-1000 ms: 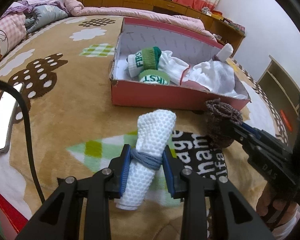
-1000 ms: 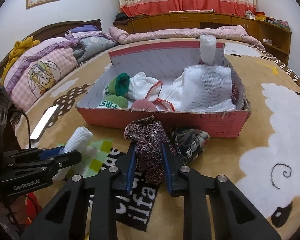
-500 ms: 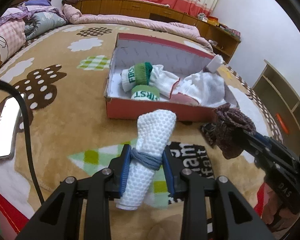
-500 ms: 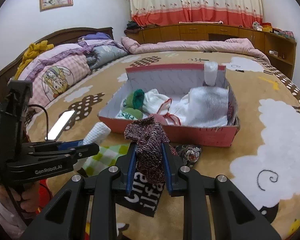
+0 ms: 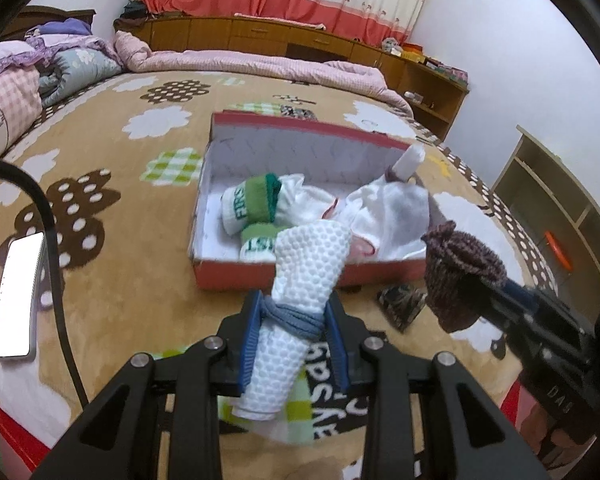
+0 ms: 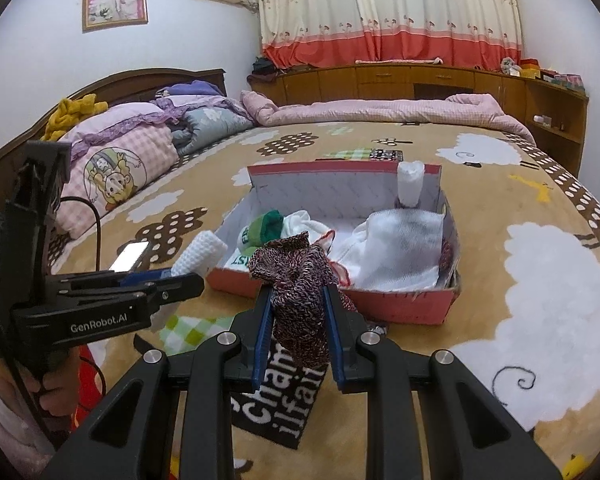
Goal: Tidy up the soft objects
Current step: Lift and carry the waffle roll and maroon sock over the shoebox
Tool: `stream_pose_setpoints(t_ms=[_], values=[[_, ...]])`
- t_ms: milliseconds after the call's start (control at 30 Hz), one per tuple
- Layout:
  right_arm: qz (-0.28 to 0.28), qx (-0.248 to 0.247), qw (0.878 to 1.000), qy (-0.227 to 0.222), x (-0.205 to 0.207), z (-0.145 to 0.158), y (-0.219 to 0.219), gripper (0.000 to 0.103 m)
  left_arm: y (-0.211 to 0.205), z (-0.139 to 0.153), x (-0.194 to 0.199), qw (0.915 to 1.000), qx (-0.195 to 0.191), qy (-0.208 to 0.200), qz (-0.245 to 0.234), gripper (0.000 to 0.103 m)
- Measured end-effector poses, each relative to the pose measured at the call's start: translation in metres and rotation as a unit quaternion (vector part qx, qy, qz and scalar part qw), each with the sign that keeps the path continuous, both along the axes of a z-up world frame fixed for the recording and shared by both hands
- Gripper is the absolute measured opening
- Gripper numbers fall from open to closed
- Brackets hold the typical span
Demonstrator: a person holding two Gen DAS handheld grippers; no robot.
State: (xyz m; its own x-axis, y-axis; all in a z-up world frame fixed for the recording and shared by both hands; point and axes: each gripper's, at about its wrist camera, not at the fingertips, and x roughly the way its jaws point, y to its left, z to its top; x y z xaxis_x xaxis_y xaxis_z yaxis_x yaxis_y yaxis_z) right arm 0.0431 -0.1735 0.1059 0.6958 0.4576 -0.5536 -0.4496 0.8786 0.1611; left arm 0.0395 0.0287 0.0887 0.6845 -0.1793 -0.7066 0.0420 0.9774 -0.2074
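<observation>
My left gripper [image 5: 294, 338] is shut on a rolled white waffle cloth [image 5: 300, 280] tied with a grey band, held above the bedspread. To its right my right gripper [image 6: 298, 330] is shut on a dark red-and-black knitted roll [image 6: 296, 280], seen from the side in the left wrist view as the knitted roll [image 5: 458, 276]. Ahead of both lies an open red cardboard box [image 5: 300, 274], the same box [image 6: 400, 308] in the right wrist view. It holds green-and-white rolled socks [image 5: 252, 204], white cloths [image 6: 396, 244] and an upright white roll [image 6: 410, 184].
A dark patterned roll [image 5: 402, 304] lies on the brown bedspread just in front of the box. A phone [image 5: 16, 292] and a black cable [image 5: 56, 264] lie at the left. Pillows and quilts [image 6: 140, 140] are piled at the headboard; wooden shelves [image 5: 560, 216] stand at the right.
Both grippers have risen with their rolls still gripped, so the box now looks lower and farther. The dark patterned roll has come into sight on the bedspread.
</observation>
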Motion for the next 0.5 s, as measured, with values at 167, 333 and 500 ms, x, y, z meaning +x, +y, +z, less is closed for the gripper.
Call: stream_pose_setpoints(t_ms=[167, 333, 500], values=[[-0.003, -0.001, 1.000, -0.009, 0.007, 0.005, -0.002, 0.025, -0.003, 0.012, 0.011, 0.9999, 0.005, -0.013, -0.004, 0.032], [-0.007, -0.001, 1.000, -0.013, 0.015, 0.008, -0.005, 0.025, -0.008, 0.021, 0.025, 0.9997, 0.011, -0.022, -0.007, 0.032], [-0.012, -0.004, 1.000, -0.017, 0.025, 0.010, -0.006, 0.025, -0.009, 0.027, 0.040, 0.9995, 0.012, -0.027, -0.006, 0.032]])
